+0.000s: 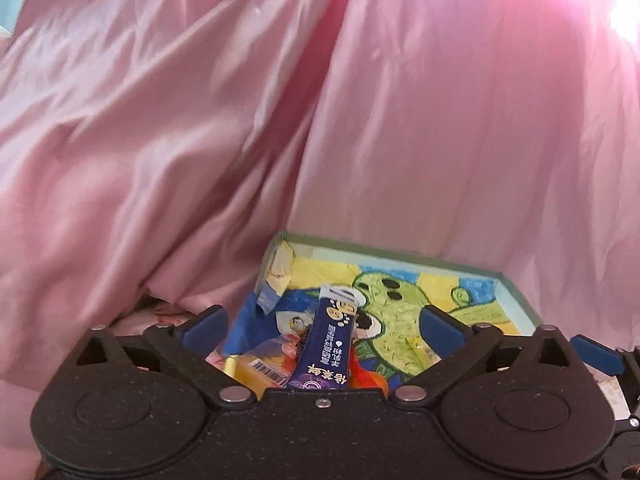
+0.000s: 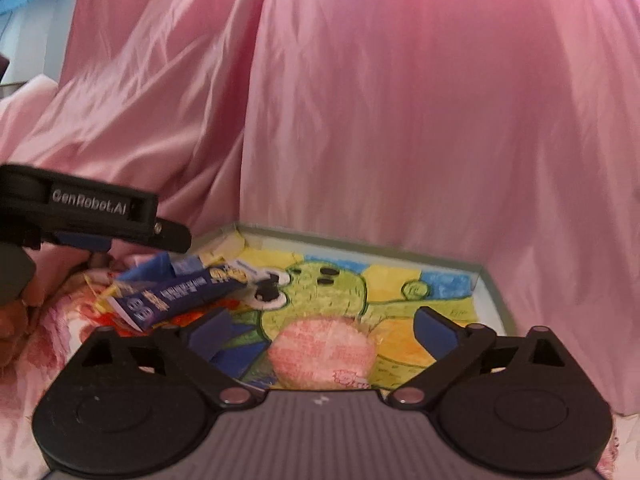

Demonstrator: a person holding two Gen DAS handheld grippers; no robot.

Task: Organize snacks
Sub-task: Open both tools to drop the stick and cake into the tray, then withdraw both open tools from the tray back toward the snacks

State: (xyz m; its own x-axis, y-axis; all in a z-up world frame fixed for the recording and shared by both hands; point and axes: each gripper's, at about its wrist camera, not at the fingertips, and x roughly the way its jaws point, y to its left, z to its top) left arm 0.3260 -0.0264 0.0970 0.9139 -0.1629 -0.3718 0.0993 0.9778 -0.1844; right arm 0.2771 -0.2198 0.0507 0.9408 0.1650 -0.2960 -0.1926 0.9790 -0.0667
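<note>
"GenRobot.AI" in pale raised letters on black plastic left gripper (image 2: 100,240); white Chinese characters, upside down, too small to read, on dark-blue stick sachet (image 1: 326,344)

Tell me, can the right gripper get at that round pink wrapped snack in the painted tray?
Probably yes: the round pink wrapped snack lies in the painted tray between the right gripper's open fingers, nothing covering it.

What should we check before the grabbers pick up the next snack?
1. Left gripper open: ok.
2. Right gripper open: ok.
3. Blue stick packet lies between the left fingers, not pinched: ok.
4. Round pink snack lies in the tray, free of the right fingers: ok.
5. Bare room in the tray's right half: ok.
6. More snacks outside the tray: cannot tell.
</note>
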